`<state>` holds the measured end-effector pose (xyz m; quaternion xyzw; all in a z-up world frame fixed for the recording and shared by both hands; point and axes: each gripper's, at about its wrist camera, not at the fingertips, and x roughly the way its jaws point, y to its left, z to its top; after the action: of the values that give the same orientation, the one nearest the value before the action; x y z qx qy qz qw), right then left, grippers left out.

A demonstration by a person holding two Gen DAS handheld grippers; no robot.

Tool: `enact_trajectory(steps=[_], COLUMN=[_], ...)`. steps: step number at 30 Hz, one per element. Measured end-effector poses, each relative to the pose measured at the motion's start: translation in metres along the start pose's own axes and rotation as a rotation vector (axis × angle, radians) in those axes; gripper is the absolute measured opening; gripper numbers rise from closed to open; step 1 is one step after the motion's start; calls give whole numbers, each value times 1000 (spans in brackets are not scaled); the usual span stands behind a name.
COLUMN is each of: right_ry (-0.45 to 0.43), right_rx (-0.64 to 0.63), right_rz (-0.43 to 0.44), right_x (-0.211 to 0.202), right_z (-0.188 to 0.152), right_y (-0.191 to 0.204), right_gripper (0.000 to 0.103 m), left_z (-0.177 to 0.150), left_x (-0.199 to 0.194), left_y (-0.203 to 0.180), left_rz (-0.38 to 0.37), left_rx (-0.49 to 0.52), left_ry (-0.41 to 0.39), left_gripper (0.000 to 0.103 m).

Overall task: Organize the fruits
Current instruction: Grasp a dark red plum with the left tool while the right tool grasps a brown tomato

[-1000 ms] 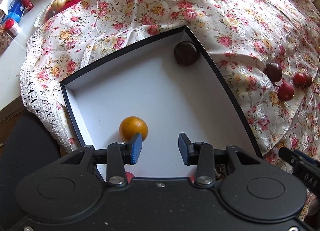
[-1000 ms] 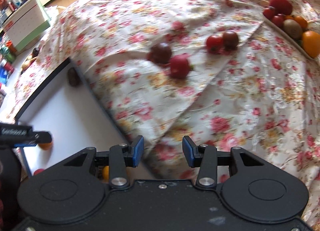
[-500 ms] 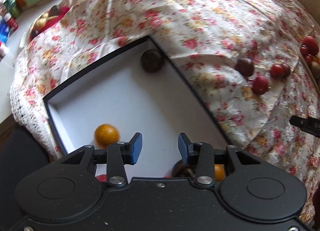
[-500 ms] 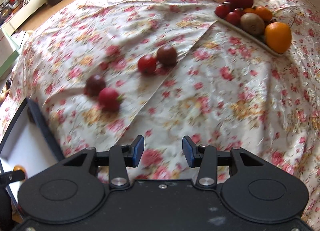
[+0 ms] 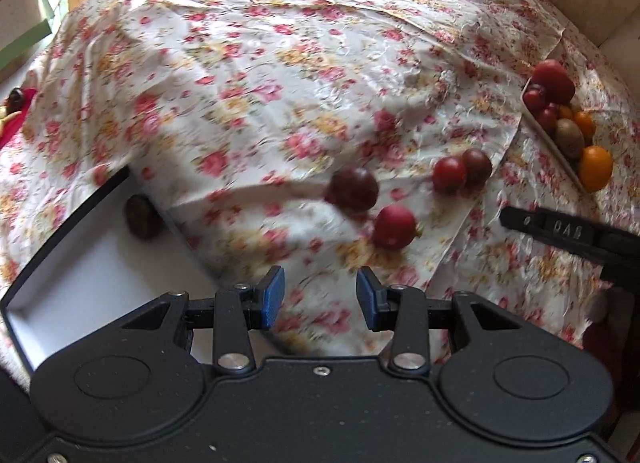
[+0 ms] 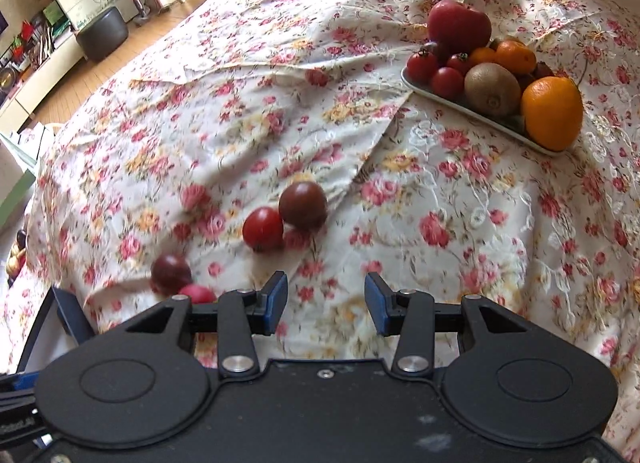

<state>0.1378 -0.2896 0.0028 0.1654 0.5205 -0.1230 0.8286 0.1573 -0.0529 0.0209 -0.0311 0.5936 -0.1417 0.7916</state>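
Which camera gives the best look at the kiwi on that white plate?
The right wrist view: the kiwi sits large and sharp on the white plate, skin clear. In the left wrist view the kiwi is small, near the edge, partly hidden.

We see four small round red and dark maroon fruits loose on the flowered cloth, a dark round fruit in the white-lined black box, and a white oblong tray heaped with fruit.

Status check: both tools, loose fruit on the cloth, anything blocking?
Left tool open, empty. Right tool open, empty. Four loose fruits on the floral cloth, one dark fruit in the box. Nothing blocking.
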Motion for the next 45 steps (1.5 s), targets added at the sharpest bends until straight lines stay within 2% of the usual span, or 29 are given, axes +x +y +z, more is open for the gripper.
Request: enact_trajectory(steps=[4,6,9,13,18,24,28,36,39,40,45], right_ry=[-13,-20,-48,-117,-141,-130,-130,-145,-131,-124,-90], right_rx=[31,46,51,52,37,-6,-21,-60,-57,-60,-42], right_rz=[19,30,40,32,47,13,-7,-33,-22,-6,68], right_x=[9,13,18,22,33,47,58,63,63,62,50], right_z=[11,15,20,24,30,30,27,31,31,31,32], right_y=[-4,-5,-3,1,6,13,15,18,15,14,6], right_gripper=[46,46,46,46,46,46,47,50,50,38,38], left_z=[25,35,42,45,46,41,42,47,46,45,40], left_x=[12,19,28,41,49,66,70,83,84,84,77], left_y=[2,0,-5,-11,-20,-26,-25,-18,-20,-22,-22], left_rz=[-57,-56,-28,-38,-28,4,25,5,9,9,-5], left_rx=[-82,-97,-78,-58,-30,-10,-17,-84,-92,-89,-79], left_ry=[-17,-17,-28,-10,-24,5,-27,-33,-40,-47,-65], left_gripper=[48,48,48,48,48,48,49,51,48,46,44])
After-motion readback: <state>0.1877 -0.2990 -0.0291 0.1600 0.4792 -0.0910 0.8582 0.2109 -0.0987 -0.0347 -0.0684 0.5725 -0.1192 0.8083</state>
